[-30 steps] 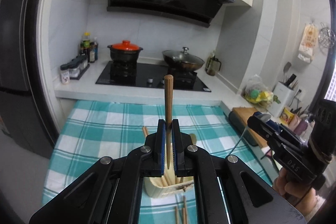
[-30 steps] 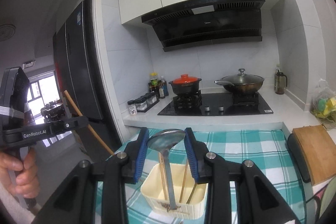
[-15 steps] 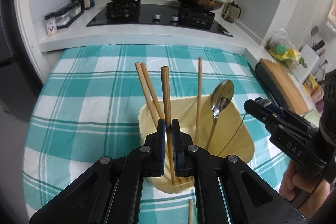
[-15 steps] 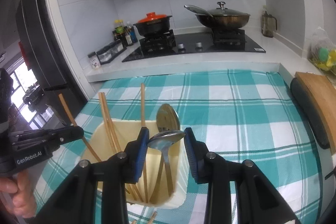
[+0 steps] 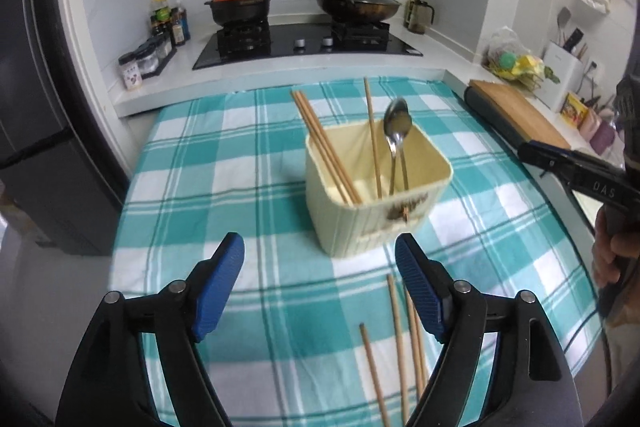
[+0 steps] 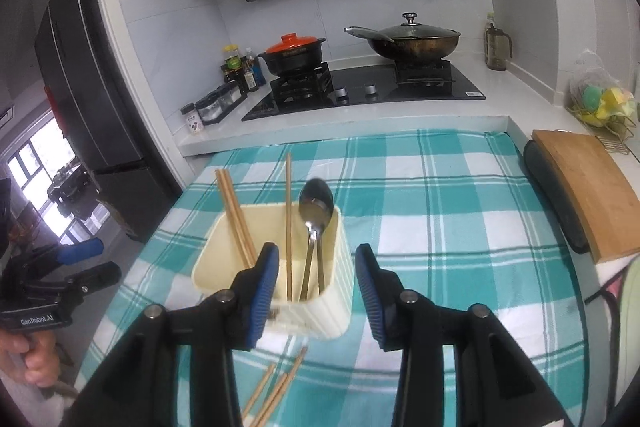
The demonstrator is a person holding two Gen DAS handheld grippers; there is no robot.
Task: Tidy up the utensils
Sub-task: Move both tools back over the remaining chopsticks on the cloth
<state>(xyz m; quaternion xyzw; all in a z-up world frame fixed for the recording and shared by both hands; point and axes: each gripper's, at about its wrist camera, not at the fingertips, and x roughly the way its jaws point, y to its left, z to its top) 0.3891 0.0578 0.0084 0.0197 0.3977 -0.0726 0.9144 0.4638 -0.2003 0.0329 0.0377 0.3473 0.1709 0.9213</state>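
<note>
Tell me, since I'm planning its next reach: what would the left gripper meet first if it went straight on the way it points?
Probably the checked tablecloth just short of the cream utensil holder. The left gripper is empty, its jaws opening; depth is unclear.

Both grippers' jaws are opening, the chopstick (image 5: 326,151) and spoon (image 6: 314,227) now released in the holder (image 5: 400,227).

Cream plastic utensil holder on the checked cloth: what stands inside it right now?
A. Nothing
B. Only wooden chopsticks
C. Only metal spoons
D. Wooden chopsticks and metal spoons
D. In the right wrist view the cream plastic utensil holder has wooden chopsticks leaning in it and metal spoons upright beside them; more chopsticks lie loose on the cloth in front.
</note>
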